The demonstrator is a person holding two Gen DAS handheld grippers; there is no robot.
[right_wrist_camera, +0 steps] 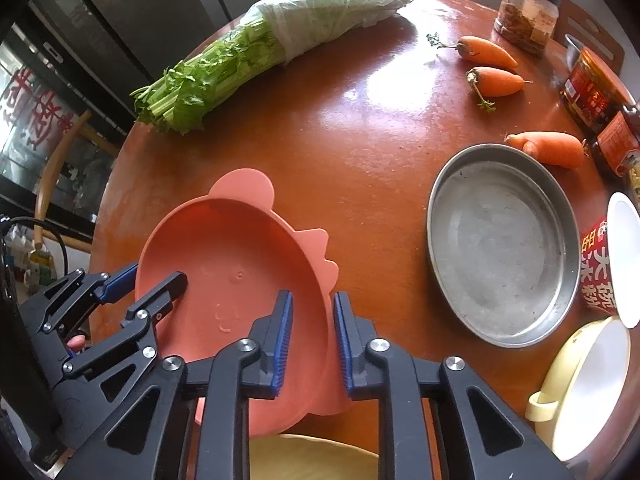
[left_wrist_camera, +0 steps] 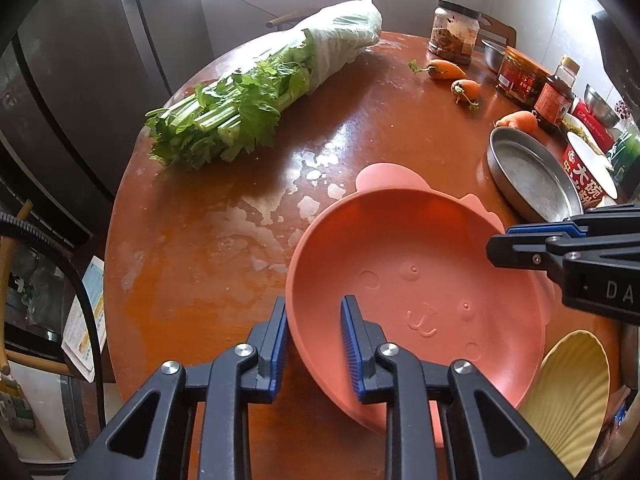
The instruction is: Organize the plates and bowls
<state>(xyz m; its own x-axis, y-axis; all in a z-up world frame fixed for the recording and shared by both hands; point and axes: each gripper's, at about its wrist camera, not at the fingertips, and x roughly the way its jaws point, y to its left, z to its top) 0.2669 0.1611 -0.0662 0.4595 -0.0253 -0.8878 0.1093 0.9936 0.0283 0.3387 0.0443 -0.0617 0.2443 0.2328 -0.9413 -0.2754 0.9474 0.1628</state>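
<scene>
A pink animal-shaped plate [left_wrist_camera: 400,248] [right_wrist_camera: 224,240] with ears and a moulded face sits tilted at the near side of the round brown table [left_wrist_camera: 200,260] [right_wrist_camera: 360,140]. My left gripper [left_wrist_camera: 314,300] [right_wrist_camera: 156,274] straddles its left rim, one pad inside and one outside, shut on the rim. On the opposite, frilled rim my right gripper [right_wrist_camera: 313,295] [left_wrist_camera: 502,240] is shut the same way. The plate's near edge overlaps a yellow shell-shaped plate [left_wrist_camera: 568,392] [right_wrist_camera: 304,456] lying below it.
To the right are a round metal pan [right_wrist_camera: 500,240] [left_wrist_camera: 528,176], a cream bowl with a handle [right_wrist_camera: 588,384] and a noodle cup [right_wrist_camera: 600,264]. A bagged celery bunch [left_wrist_camera: 248,96], carrots [right_wrist_camera: 492,52] and jars [left_wrist_camera: 454,32] line the far side.
</scene>
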